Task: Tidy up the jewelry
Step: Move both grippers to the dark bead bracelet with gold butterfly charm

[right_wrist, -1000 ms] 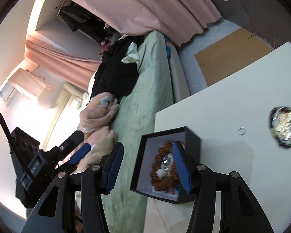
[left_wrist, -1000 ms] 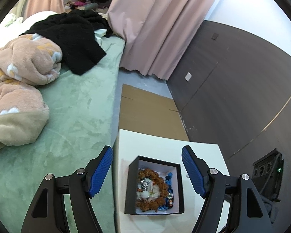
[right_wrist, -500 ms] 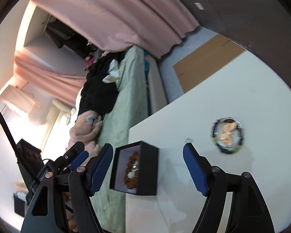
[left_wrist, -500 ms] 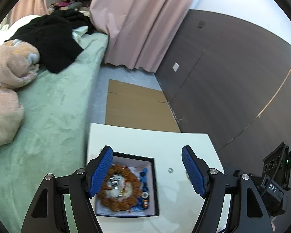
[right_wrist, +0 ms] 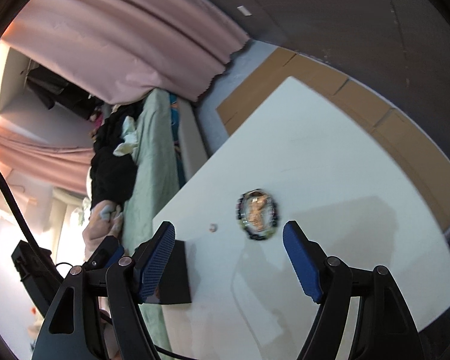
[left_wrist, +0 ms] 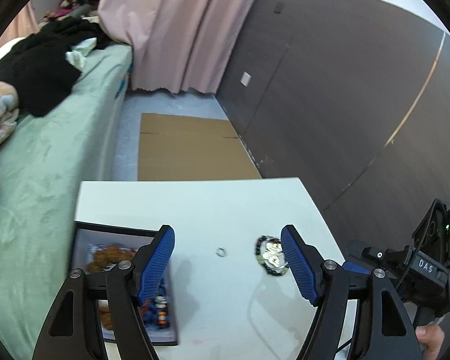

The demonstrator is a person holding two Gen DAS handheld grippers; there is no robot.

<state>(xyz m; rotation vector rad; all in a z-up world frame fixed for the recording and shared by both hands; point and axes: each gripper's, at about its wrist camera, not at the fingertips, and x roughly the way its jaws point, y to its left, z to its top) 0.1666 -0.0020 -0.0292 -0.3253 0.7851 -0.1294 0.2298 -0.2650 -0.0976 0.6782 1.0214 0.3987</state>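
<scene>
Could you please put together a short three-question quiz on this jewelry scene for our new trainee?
1. True or false: the small ring lies inside the black jewelry box.
2. In the left wrist view, the beaded bracelet lies nearest to which thing? A) the green bed B) the left gripper C) the cardboard sheet
3. Fill in: the jaws of the right gripper stand ____, with nothing between them.

Key: 1. False: it lies on the bare white table, between box and bracelet. 2. B, beside its right-hand finger. 3. Open.
</scene>
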